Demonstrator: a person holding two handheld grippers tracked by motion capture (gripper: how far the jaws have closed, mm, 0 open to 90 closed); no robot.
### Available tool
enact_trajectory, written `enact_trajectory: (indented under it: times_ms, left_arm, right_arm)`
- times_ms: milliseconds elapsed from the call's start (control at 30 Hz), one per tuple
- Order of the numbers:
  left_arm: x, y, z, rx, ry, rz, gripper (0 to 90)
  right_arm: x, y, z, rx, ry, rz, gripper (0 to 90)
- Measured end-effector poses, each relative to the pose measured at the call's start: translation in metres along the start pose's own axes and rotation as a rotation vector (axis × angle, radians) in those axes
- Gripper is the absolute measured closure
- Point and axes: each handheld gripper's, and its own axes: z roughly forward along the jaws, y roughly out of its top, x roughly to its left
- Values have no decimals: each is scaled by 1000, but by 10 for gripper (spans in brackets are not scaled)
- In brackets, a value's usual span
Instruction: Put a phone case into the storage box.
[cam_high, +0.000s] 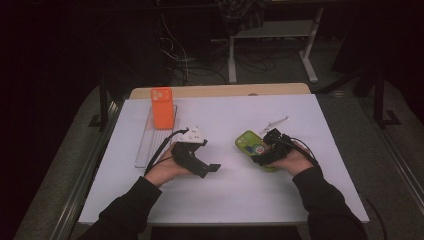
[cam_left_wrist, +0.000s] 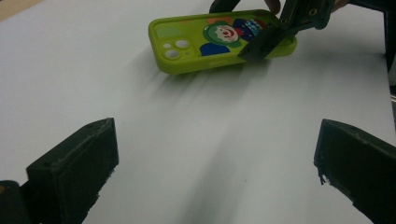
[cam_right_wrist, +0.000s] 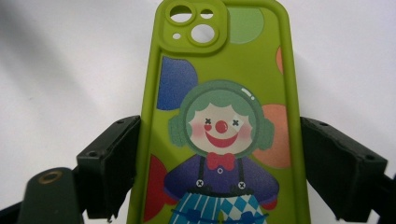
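Green silicone is what the right gripper (cam_high: 265, 150) has between its jaws: a lime phone case (cam_right_wrist: 219, 121) printed with a clown, gripped across its width near the lower end, the pads pressed against both long edges. In the left gripper view the case (cam_left_wrist: 219, 39) sits tilted, its gripped end a little off the white table (cam_left_wrist: 196, 140) and its camera-cutout end low, so I judge the step in hand to be the pick-up of this case, just under way. Whether the far end has fully cleared the surface is hard to tell from that angle.

The left gripper (cam_high: 197, 162) is wide and holds nothing, near the case on its left. An orange phone case (cam_high: 161, 107) stands on a clear tray (cam_high: 145, 150) beyond that gripper, well apart from the green one.

Next, I think, the lift must stay level enough that the soft case does not slip or bow.

The right gripper view gives the pad contact; the high view gives the tray and orange case.
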Motion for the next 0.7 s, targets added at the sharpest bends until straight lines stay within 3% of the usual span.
enact_trajectory:
  times_ms: [133, 367, 467, 500, 600, 700]
  left_arm:
    - [4, 14, 2, -18, -21, 5, 0]
    - [15, 29, 7, -23, -95, 59, 0]
    - [18, 30, 8, -24, -106, 73, 0]
    - [19, 30, 7, -15, -103, 99, 0]
    - [20, 29, 7, 2, -124, 125, 0]
    - [17, 29, 7, 13, -138, 146, 0]
  right_arm:
    - [-7, 9, -12, -16, 32, -27, 151]
    - [-12, 23, -18, -30, 116, -117, 150]
    - [-8, 28, -17, -28, 168, -165, 150]
    - [-7, 28, -16, -26, 177, -192, 150]
    - [1, 31, -12, -22, 241, -245, 151]
    - [11, 33, -7, -5, 266, -325, 150]
